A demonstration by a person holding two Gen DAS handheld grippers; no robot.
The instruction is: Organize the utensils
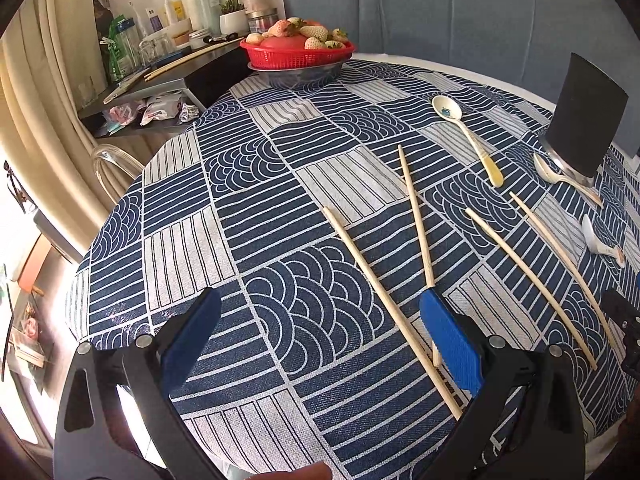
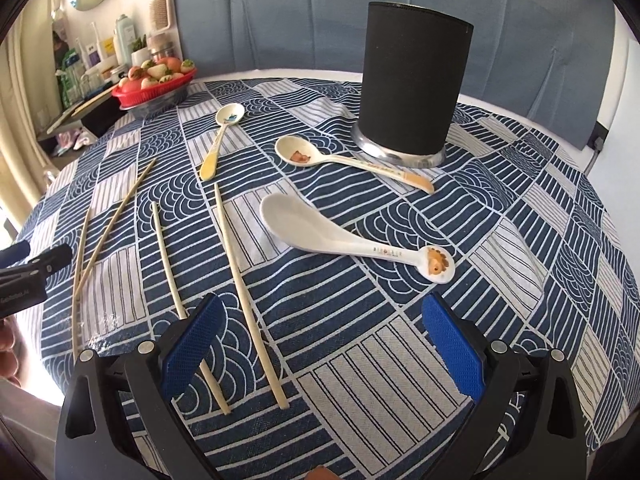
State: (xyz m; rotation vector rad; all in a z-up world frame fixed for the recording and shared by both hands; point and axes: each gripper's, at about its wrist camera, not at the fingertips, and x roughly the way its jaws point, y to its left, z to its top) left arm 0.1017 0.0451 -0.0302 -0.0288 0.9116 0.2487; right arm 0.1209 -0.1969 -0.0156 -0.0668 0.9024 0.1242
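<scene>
A home: toiletries shelf (image 1: pixel 168 20), fruit basket (image 1: pixel 298 54), tablecloth (image 1: pixel 260 208).

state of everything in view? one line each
left gripper: open, empty
right gripper: open, empty
black holder: upright
four chopsticks: loose on the tablecloth, two crossed
three spoons: lying flat, outside the holder
red basket: full of strawberries

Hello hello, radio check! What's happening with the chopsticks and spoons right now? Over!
Left tool, right tool open, empty. Four chopsticks, three spoons loose on tablecloth. Black holder upright, path clear.
</scene>
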